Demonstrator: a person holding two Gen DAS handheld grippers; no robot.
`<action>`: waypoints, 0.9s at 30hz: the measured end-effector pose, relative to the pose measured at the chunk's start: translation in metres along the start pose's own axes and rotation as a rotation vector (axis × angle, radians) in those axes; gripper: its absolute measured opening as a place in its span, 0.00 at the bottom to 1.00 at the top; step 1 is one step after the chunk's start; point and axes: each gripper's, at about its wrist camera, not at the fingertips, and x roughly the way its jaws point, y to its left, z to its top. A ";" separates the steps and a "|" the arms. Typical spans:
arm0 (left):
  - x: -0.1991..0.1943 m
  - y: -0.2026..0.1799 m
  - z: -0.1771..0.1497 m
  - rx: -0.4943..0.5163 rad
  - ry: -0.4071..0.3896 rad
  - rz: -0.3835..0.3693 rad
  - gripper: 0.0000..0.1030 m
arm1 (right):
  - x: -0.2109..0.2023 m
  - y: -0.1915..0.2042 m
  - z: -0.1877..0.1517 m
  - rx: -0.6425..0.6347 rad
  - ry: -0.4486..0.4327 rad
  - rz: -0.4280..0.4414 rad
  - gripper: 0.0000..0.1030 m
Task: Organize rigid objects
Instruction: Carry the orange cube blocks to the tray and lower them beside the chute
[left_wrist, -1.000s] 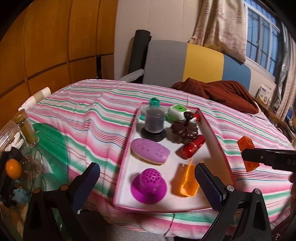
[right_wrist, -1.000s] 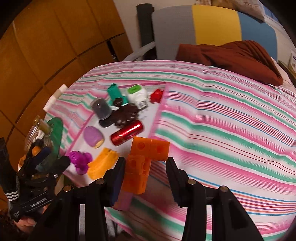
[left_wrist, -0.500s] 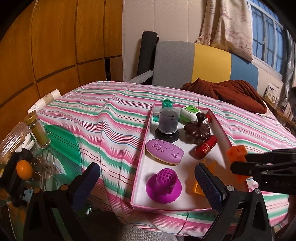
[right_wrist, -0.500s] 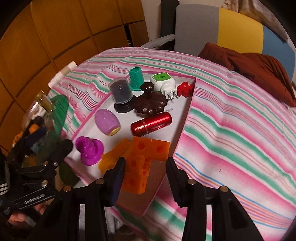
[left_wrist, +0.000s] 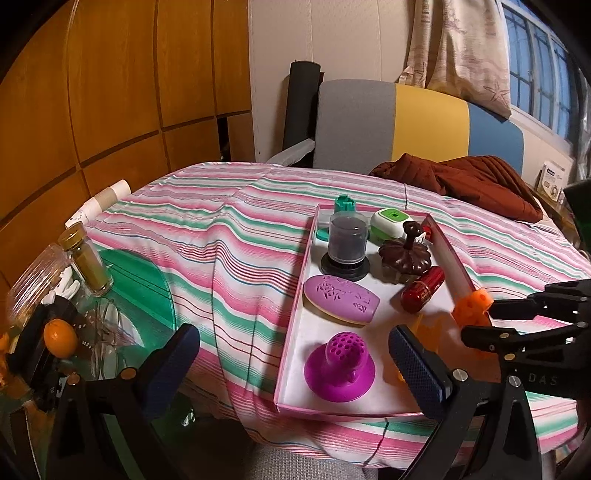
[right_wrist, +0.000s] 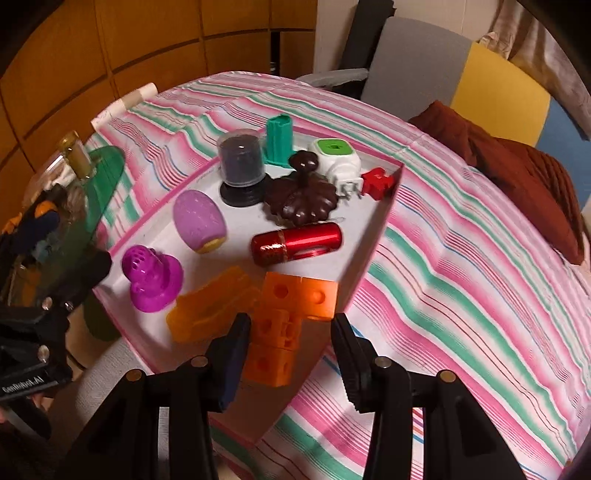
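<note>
A white tray with a pink rim lies on the striped cloth. It holds a magenta stopper, a purple oval, a red capsule, a brown lid, a dark jar, a green-white plug, a teal piece and a translucent orange piece. My right gripper is shut on an orange block cluster just above the tray's near right corner; the block shows at the rim in the left wrist view. My left gripper stands open before the tray, holding nothing.
A green glass side table at the left carries a gold-capped jar, spectacles and an orange fruit. A brown cloth lies at the far right in front of a grey, yellow and blue chair back.
My right gripper has carried the orange block cluster from over the striped cloth to over the tray's near right corner, rolling as it went. The left gripper has stayed put.
</note>
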 end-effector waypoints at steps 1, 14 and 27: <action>0.001 0.000 0.000 0.001 0.005 0.002 1.00 | 0.000 -0.002 -0.001 0.008 0.001 -0.007 0.44; 0.000 -0.003 0.000 0.010 0.010 -0.003 1.00 | -0.022 -0.032 -0.005 0.132 -0.062 -0.060 0.44; 0.002 -0.003 0.001 -0.002 0.030 -0.012 1.00 | -0.018 -0.070 -0.008 0.356 -0.074 -0.119 0.44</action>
